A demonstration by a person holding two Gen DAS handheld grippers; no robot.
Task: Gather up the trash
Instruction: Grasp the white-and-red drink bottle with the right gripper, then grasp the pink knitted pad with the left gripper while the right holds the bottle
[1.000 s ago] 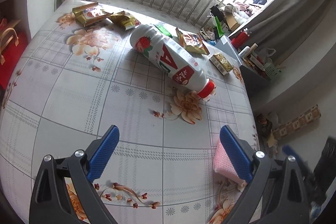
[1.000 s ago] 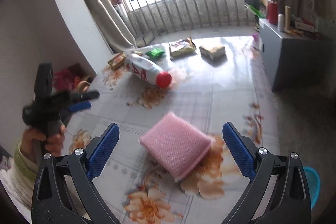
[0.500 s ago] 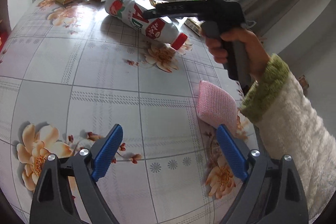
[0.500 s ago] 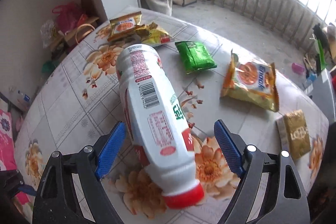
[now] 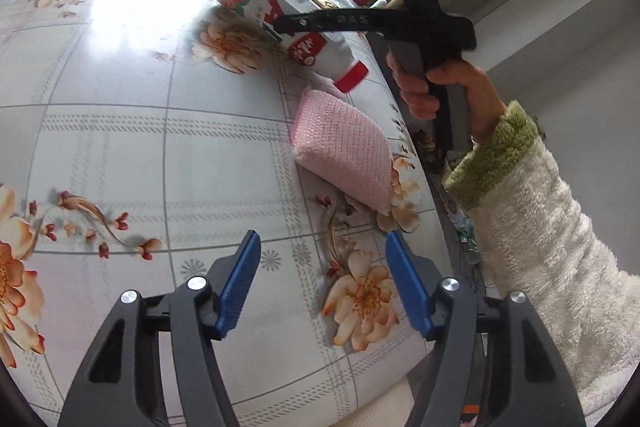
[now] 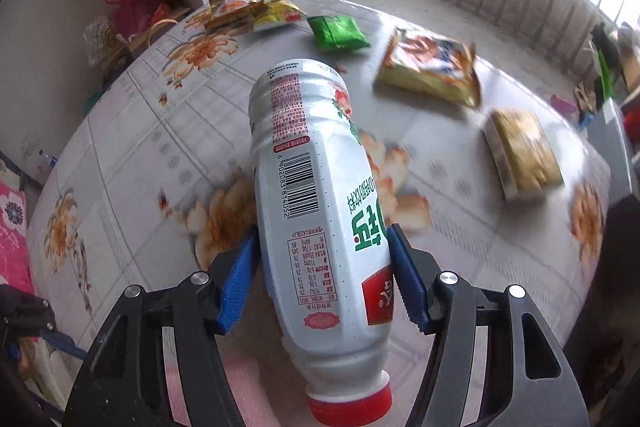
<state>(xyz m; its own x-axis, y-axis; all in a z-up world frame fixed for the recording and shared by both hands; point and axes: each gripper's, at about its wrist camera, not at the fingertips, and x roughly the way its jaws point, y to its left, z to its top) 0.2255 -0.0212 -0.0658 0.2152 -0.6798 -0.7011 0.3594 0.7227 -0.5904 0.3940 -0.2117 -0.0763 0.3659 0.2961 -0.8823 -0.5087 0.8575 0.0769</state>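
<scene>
Two grippers are in play over a flowery checked table (image 5: 120, 131). Plenty of bare cloth sits on the left half of it, while the right edge drops off just past the pink sponge (image 5: 344, 151), so room is tight on that side. Far edge is cluttered: a green packet (image 6: 338, 33), two yellow snack bags (image 6: 256, 11) near the corner, a bigger orange-yellow bag (image 6: 430, 71) and a gold box (image 6: 524, 151) nearer the right rim.

Right gripper (image 6: 324, 275) has just been closing its jaws and now both blue pads press on the sides of the bottle (image 6: 320, 203), low on its body near the neck. Bottle is white plastic with a red cap, barcode and nutrition table facing up, strawberry picture on the far end, cap end tilted toward the sponge.

Left gripper (image 5: 322, 283) has been narrowing too, jaws partly spread with nothing between them, hanging over bare cloth near the front edge.
</scene>
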